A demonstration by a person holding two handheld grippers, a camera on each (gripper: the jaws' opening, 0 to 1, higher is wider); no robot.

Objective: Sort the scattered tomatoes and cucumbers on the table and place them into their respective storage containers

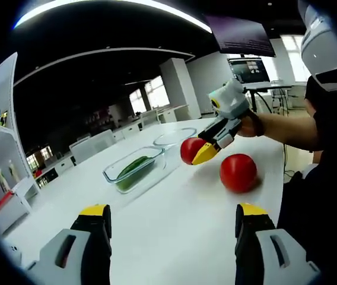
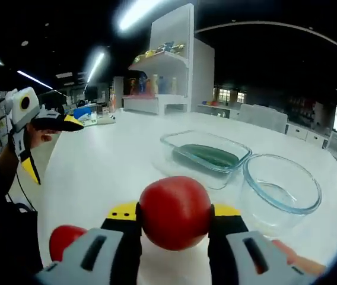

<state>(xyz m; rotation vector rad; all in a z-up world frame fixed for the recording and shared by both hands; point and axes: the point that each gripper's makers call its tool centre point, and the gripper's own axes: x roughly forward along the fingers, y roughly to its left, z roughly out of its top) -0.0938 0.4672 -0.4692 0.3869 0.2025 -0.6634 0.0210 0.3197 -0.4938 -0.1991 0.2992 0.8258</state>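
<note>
Right gripper view is showing a red tomato (image 2: 175,212) being squeezed between the two yellow-tipped jaws of the right gripper (image 2: 175,215), which are closing snugly on its sides and carrying it above the white table (image 2: 109,160). A second tomato (image 2: 66,239) is lying on the table at the lower left of that view, partly hidden behind the gripper body. Just beyond the held tomato a round glass bowl (image 2: 282,189) is sitting to the right, looking bare inside, and touching or just beside it a rectangular glass container (image 2: 206,154) is holding a green cucumber (image 2: 210,157). At the left edge the left gripper (image 2: 53,142) is hanging over the table edge with its jaws spread wide and nothing between them. In the left gripper view, the left gripper (image 1: 171,221) is rising from the bottom with its jaws well apart and gripping nothing, while the right gripper (image 1: 204,151) is coming in from the right, held by a person's hand (image 1: 253,126), with the tomato (image 1: 190,149) pinched at its tip. The other tomato (image 1: 238,172) is resting on the table (image 1: 174,237) near it, and the cucumber (image 1: 130,171) is lying in the rectangular container (image 1: 137,170), with the round bowl (image 1: 174,137) just behind. Shelving (image 2: 167,65) with bottles is standing beyond the table.
</note>
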